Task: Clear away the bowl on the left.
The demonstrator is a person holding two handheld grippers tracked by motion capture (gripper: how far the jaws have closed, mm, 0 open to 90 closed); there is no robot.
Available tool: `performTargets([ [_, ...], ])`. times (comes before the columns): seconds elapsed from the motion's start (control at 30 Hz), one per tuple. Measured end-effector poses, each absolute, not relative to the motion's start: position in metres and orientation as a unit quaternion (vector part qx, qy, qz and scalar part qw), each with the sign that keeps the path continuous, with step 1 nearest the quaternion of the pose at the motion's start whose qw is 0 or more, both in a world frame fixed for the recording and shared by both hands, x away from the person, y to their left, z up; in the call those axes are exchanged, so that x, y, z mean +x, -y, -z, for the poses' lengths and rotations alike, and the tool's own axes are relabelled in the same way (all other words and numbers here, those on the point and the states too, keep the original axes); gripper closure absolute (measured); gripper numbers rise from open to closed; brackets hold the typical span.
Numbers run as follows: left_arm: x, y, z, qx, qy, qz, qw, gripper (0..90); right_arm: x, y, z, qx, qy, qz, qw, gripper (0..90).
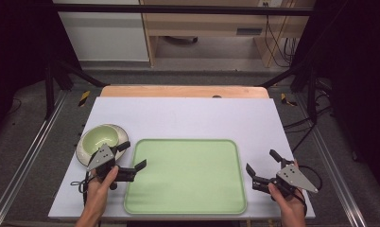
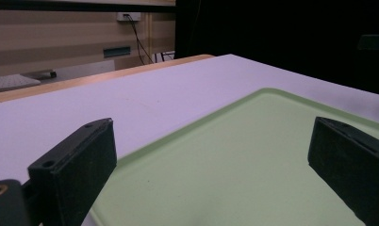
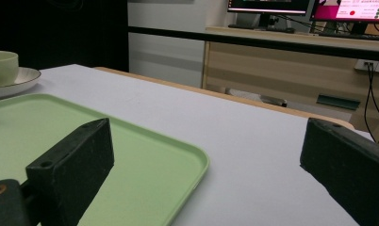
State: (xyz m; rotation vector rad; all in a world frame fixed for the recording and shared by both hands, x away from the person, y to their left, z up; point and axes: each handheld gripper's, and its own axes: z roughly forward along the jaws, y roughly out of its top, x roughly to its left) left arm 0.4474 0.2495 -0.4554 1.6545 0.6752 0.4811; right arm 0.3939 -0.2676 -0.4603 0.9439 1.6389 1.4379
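Both grippers are wide open and hold nothing. The left gripper (image 1: 133, 155) sits at the left edge of the green tray (image 1: 188, 189), one finger over the tray, the other near the bowl (image 1: 100, 137). The bowl rests on a plate (image 1: 82, 152). The right gripper (image 1: 263, 161) hovers just right of the tray. No writing can be read.
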Motion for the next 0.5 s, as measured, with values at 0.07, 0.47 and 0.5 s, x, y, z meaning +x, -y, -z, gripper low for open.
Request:
performTargets([
  [0.07, 0.448, -0.250, 0.455, 0.715, -0.292, -0.205, 0.601, 1.6, 0.394, 0.267, 0.461, 0.371, -0.642, -0.558, 0.371, 3.6],
  [0.47, 0.448, -0.247, 0.440, 0.708, -0.287, -0.210, 0.610, 1.6, 0.394, 0.270, 0.460, 0.377, -0.638, -0.557, 0.375, 3.4],
  [0.5, 0.449, -0.247, 0.437, 0.703, -0.287, -0.210, 0.616, 1.6, 0.393, 0.271, 0.459, 0.379, -0.635, -0.559, 0.376, 3.3],
])
